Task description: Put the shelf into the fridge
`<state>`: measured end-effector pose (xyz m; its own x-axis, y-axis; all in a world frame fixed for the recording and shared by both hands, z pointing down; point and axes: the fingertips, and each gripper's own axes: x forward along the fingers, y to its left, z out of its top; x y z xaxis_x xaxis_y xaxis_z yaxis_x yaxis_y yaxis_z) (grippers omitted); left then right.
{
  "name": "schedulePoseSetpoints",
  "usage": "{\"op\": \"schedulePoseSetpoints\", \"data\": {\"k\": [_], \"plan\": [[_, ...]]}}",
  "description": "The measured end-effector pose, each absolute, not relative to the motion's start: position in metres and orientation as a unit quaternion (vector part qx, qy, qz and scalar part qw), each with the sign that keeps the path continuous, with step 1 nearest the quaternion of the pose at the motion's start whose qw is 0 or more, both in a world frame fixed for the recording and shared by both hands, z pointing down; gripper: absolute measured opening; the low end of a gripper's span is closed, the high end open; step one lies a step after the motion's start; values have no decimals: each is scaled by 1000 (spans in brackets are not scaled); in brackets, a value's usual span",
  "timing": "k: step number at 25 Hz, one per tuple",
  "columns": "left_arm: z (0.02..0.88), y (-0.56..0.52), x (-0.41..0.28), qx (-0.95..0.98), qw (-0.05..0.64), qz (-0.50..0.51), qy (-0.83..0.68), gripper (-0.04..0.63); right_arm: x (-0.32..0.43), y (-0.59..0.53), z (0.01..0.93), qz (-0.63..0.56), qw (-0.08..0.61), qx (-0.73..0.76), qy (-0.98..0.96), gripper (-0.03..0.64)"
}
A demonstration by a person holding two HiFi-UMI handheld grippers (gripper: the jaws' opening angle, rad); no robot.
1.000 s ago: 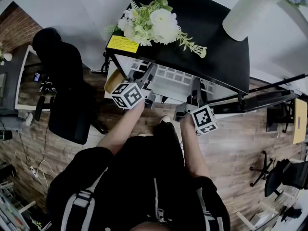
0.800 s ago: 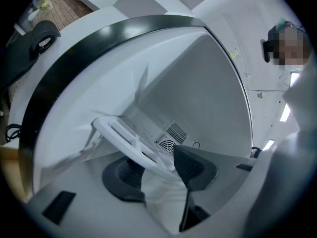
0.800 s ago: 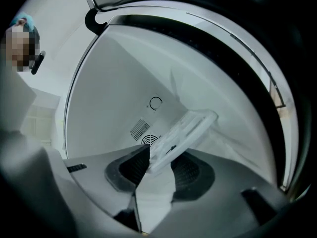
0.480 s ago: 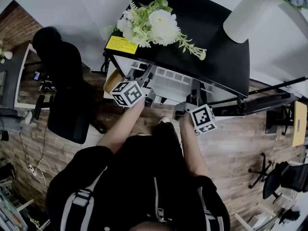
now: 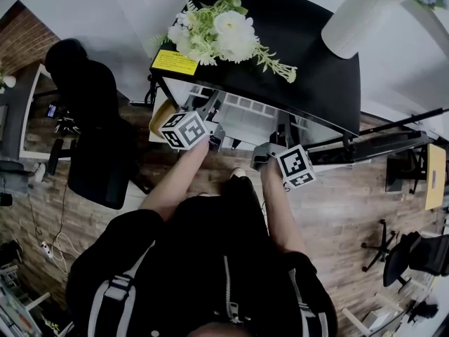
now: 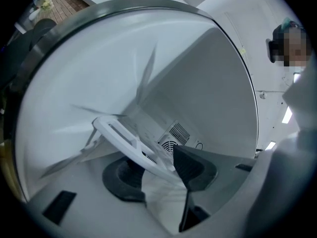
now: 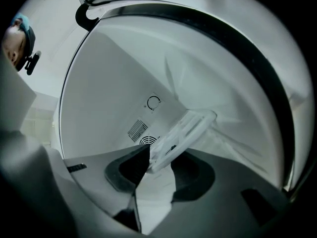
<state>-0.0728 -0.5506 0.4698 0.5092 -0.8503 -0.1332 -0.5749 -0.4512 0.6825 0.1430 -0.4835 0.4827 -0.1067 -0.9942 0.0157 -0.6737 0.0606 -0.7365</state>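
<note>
In the head view, the shelf [image 5: 245,114] is being eased slightly deeper under the black top of the fridge [image 5: 309,55] than a second ago, so insertion is judged to be under way. In the left gripper view, the shelf's rim is being gripped by the left claw [image 6: 158,170] inside the cabinet. In the right gripper view, the opposite edge is being pinched by the right claw [image 7: 158,160], with the rear vent [image 7: 137,130] lying ahead

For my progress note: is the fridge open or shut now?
Open. Both gripper views look straight into the fridge, showing its rear vent behind the shelf.
</note>
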Motion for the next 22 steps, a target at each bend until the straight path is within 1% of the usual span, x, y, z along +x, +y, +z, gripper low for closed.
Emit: {"op": "schedulePoseSetpoints", "data": {"k": [4,8,11,12,13,14,16,20,22], "plan": [[470,-546,-74,819,301,-236,-427,192,141,-479,483,-307,267,-609,681,144],[472,-523,-75,826,307,-237,-409,192,132,-459,486,-296,247,-605,696,149],[473,-504,-78,843,274,-209,-413,190,121,-440,488,-273,216,-602,718,109],[474,-498,-79,850,258,-191,-417,187,118,-433,491,-266,203,-601,726,78],[474,-492,-80,858,240,-171,-421,175,116,-426,493,-258,188,-602,732,47],[475,-486,-82,865,220,-151,-425,141,114,-420,495,-248,172,-604,737,42],[475,-474,-85,877,188,-116,-428,87,110,-409,495,-228,141,-609,747,6],[475,-454,-93,889,152,-71,-426,51,104,-391,492,-193,103,-615,758,6],[474,-445,-98,893,134,-52,-426,46,99,-383,490,-177,88,-617,762,8]]}}
